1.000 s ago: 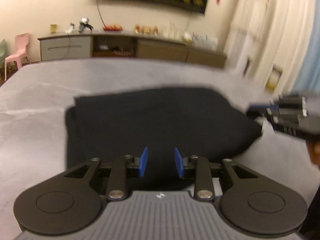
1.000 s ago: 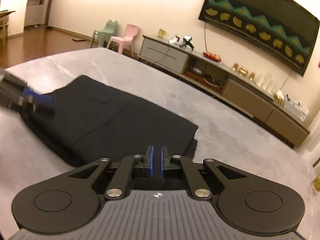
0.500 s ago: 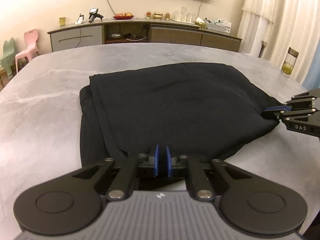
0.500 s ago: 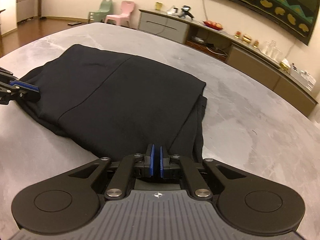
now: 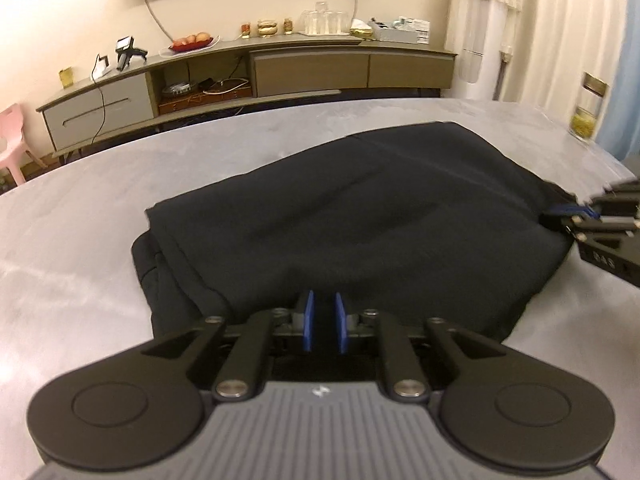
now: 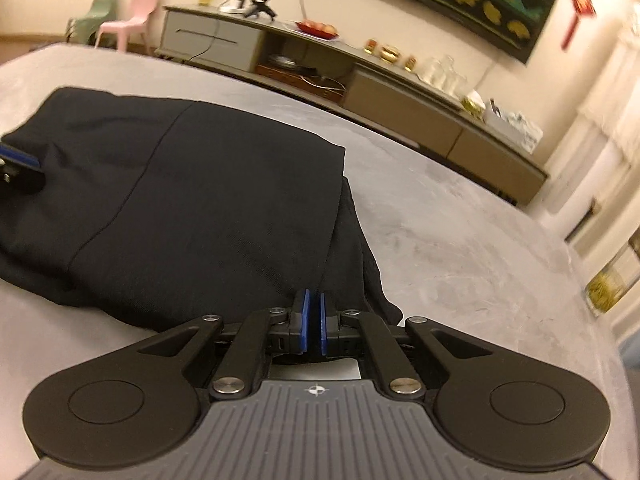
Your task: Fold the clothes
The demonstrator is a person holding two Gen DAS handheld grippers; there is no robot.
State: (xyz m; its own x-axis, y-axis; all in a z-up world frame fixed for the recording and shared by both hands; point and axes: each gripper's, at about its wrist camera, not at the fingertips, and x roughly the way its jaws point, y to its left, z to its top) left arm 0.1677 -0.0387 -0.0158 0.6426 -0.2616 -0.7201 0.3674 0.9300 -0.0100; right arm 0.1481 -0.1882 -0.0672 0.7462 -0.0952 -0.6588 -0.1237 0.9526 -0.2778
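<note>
We see the black garment lying folded on the grey table, its matte cloth soft and faintly creased, with a long seam running across it and a second layer showing at the left edge. Since a second ago it fills more of both views, and its near edge now sits right at the blue pads.

Our left gripper stood wide a second ago; its jaws have since closed, then eased slightly apart within the last half second. A narrow gap remains between the pads, with dark cloth at the tips, though we cannot tell whether they pinch it. Our right gripper is clenched as before, pads nearly touching, on the garment's near corner, where the fabric bunches into a rounded fold; from the left wrist camera its blue tips meet the cloth's right edge.

The table is smooth with a marbled, cloudy pattern. Beyond it runs a long low sideboard with flat drawer fronts, bearing a fruit plate and clear glassware. A glass jar stands at the table's far right.
</note>
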